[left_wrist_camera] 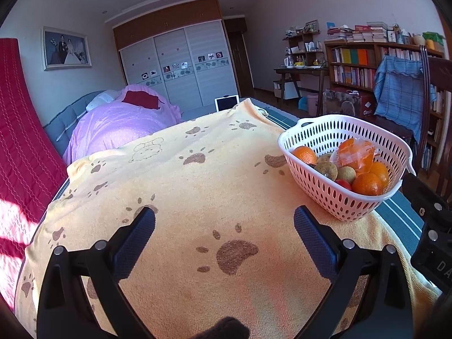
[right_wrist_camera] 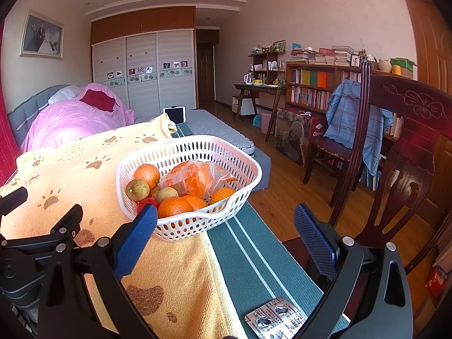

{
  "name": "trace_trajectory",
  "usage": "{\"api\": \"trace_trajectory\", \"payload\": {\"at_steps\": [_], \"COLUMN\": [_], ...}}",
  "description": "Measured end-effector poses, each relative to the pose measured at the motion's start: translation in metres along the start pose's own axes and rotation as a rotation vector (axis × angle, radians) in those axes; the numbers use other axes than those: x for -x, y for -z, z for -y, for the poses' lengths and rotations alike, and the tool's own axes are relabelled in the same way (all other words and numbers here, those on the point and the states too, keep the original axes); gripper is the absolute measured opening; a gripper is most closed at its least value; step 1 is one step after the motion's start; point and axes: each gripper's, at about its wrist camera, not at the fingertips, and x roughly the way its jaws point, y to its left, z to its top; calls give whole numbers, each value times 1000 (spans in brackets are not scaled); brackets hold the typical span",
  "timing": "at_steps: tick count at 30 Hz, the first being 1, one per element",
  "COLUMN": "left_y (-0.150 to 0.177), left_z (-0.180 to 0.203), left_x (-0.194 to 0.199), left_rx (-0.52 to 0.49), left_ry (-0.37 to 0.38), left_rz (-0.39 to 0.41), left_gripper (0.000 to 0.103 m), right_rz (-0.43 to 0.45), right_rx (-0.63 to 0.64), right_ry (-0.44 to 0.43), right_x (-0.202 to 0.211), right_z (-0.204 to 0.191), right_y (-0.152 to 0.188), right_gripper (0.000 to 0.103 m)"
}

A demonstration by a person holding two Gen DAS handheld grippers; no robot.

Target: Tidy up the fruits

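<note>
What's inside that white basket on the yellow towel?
The white basket holds several oranges, one wrapped in an orange-printed plastic bag, a few brownish-green round fruits and something red. Whatever lies beneath them is covered.

Both wrist views low over towel (left_wrist_camera: 197, 186), facing wardrobe; both share basket (right_wrist_camera: 169, 152), nearer in right view.

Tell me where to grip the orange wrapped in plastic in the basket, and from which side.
Pinch the wrapped orange from above, by the loose plastic bunched on top. It sits highest in the white basket, whose walls and the packed fruit block a side approach. The open right gripper is nearest.
</note>
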Motion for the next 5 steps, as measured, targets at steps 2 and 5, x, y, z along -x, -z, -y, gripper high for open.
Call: {"api": "trace_trajectory", "payload": {"at_steps": [2, 5], "left_y": [-1, -2], "left_z": [-3, -11], "left_x": [0, 2], "left_rx": [12, 34], "left_ry": [-3, 12], "left_rz": [-8, -26], "left_gripper": [98, 98], "right_rz": [-3, 1], "right_rx": [2, 5], "right_ry": [-3, -6], "right_x": [-1, -1], "right_z": [1, 1], "right_y": [0, 0], "right_gripper": [99, 99]}}
